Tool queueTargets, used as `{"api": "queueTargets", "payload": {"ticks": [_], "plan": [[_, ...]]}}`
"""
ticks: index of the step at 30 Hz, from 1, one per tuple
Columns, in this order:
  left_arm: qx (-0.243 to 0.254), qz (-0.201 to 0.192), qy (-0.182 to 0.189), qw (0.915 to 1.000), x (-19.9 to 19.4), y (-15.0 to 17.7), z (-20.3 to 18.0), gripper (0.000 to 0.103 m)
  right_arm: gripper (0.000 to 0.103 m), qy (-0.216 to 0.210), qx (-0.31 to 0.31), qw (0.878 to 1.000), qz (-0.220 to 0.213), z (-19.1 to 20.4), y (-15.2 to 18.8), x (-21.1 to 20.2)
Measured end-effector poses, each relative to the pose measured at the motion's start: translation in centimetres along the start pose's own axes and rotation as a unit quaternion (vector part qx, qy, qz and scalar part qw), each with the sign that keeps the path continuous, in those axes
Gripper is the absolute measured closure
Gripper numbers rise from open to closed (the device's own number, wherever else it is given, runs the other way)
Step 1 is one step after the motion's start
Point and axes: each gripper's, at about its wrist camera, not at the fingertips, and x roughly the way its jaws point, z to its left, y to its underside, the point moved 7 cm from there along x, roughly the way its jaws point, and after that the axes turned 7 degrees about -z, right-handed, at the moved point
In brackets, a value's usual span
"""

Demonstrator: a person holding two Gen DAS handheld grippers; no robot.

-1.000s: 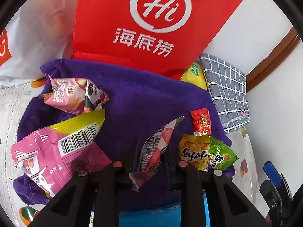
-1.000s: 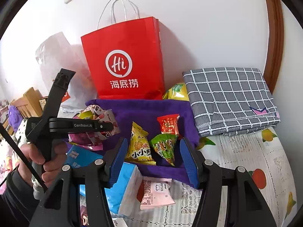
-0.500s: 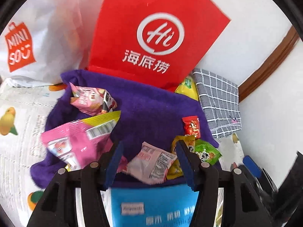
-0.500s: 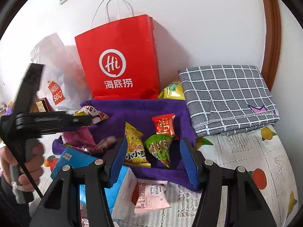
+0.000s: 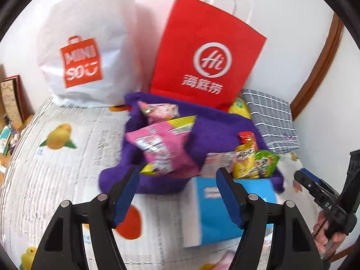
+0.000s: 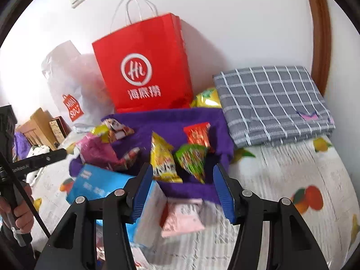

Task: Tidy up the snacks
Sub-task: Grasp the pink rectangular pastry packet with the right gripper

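Several snack packets lie on a purple towel [image 5: 216, 126]: a big pink packet [image 5: 162, 148], a slim pink-white packet [image 5: 216, 159], a yellow one [image 5: 244, 164], a green one [image 5: 265, 163] and a small red one [image 5: 247, 139]. My left gripper [image 5: 177, 175] hovers before the towel's near edge, its jaws opening with nothing between them. My right gripper [image 6: 182, 171] stands open just short of the yellow packet [image 6: 163, 157] and green packet [image 6: 191, 159], touching neither. A pale pink packet [image 6: 182, 218] lies on the sheet below it.
A blue box [image 5: 225, 209] lies at the towel's near edge. A red paper bag [image 5: 207, 60] and a white plastic bag [image 5: 83, 51] stand against the wall behind. A folded grey checked cloth [image 6: 270, 103] lies at the right. A fruit-print sheet [image 5: 67, 157] covers the surface.
My left gripper let go of the slim pink-white packet, which now lies on the towel. It opened wide and drew back and up from the towel. The right gripper sank slightly.
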Motion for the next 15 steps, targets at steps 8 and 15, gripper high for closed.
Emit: {"api": "queueTargets", "payload": {"ticks": [8,15], "plan": [[-0.028,0.015,0.015,0.9994,0.2,1.1,1.9,0.034,0.053,0.004,0.005,0.998,0.064,-0.7,3.3,2.9],[-0.032,0.016,0.029,0.9989,-0.1,1.3,1.7,0.034,0.063,0.022,-0.021,0.994,0.103,-0.8,5.3,4.8]]}}
